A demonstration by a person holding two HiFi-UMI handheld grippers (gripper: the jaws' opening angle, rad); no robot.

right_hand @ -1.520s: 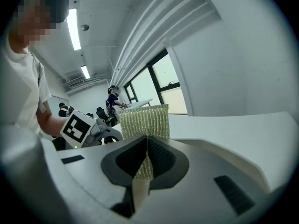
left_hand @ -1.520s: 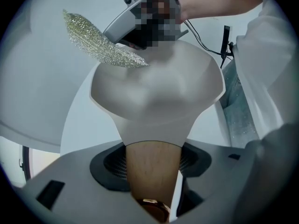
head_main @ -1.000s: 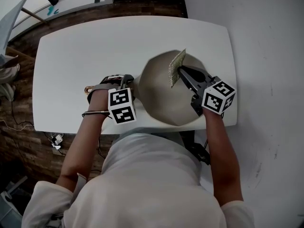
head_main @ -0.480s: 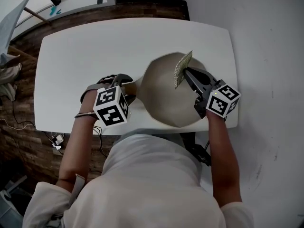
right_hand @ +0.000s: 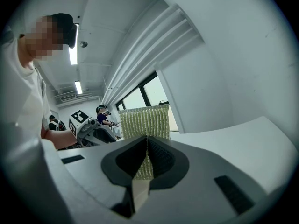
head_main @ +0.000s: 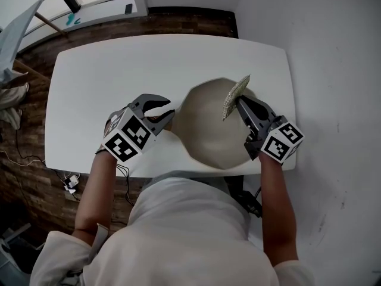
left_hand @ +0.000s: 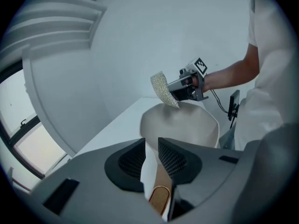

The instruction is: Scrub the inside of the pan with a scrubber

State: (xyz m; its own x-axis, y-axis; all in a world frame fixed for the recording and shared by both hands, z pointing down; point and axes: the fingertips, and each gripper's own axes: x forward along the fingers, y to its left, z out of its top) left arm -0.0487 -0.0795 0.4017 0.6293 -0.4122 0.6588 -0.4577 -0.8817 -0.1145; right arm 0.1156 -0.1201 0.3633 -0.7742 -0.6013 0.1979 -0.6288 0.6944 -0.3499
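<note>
Jaws: your left gripper's (left_hand: 150, 148) have just been closing and now clamp the handle (left_hand: 161, 197) of the pan (head_main: 214, 130). Your right gripper's (right_hand: 146, 146) are pressed together on the lower edge of the scrubber (right_hand: 145, 120), which stands upright.

The pan lies between the two grippers at the near edge of the white table (head_main: 119, 64). The scrubber hangs at its far rim, and whether they touch is unclear.

Step in hand, by judgement: bracing the pan, with scrubbing not yet begun. The next move calls for you to lower the scrubber's face onto the inner surface while holding the handle steady.
</note>
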